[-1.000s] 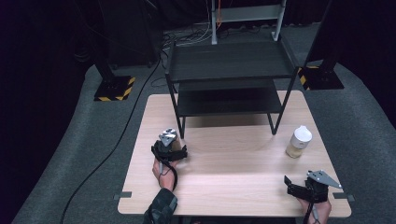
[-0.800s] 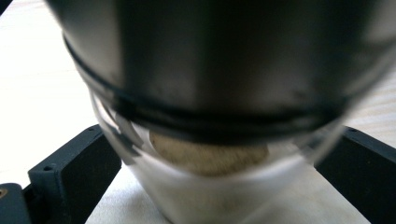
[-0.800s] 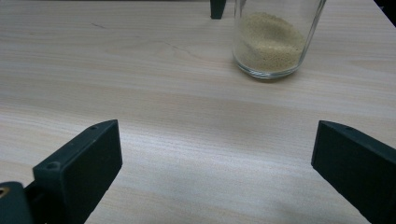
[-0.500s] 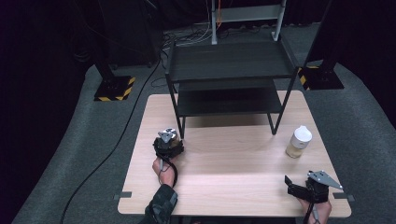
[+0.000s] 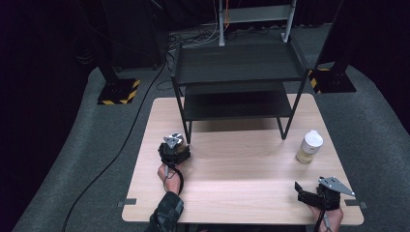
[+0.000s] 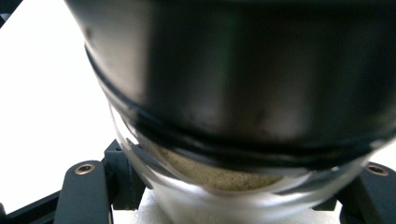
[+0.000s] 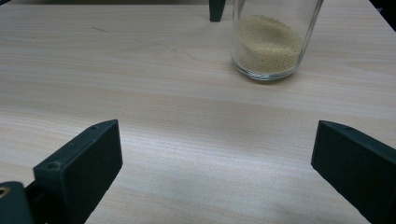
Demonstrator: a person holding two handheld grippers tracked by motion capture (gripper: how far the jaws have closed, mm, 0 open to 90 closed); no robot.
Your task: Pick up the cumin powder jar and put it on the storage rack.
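Glass jar with a dark metal-look lid and tan granules inside (image 6: 224, 140) sits clamped between the jaws of the left gripper (image 5: 174, 147), on the pale wood worktop (image 5: 241, 183) by the front left leg of the black two-tier metal shelf (image 5: 237, 72). Likely rigid, smooth, breakable and moderately light; best held on the glass wall below the lid, upright. Right gripper (image 5: 314, 195) rests spread wide and empty, well apart from the white-capped jar of granules (image 5: 309, 146). Against the earlier frame, the left jaws have just been closing onto the jar; both hands kept place.
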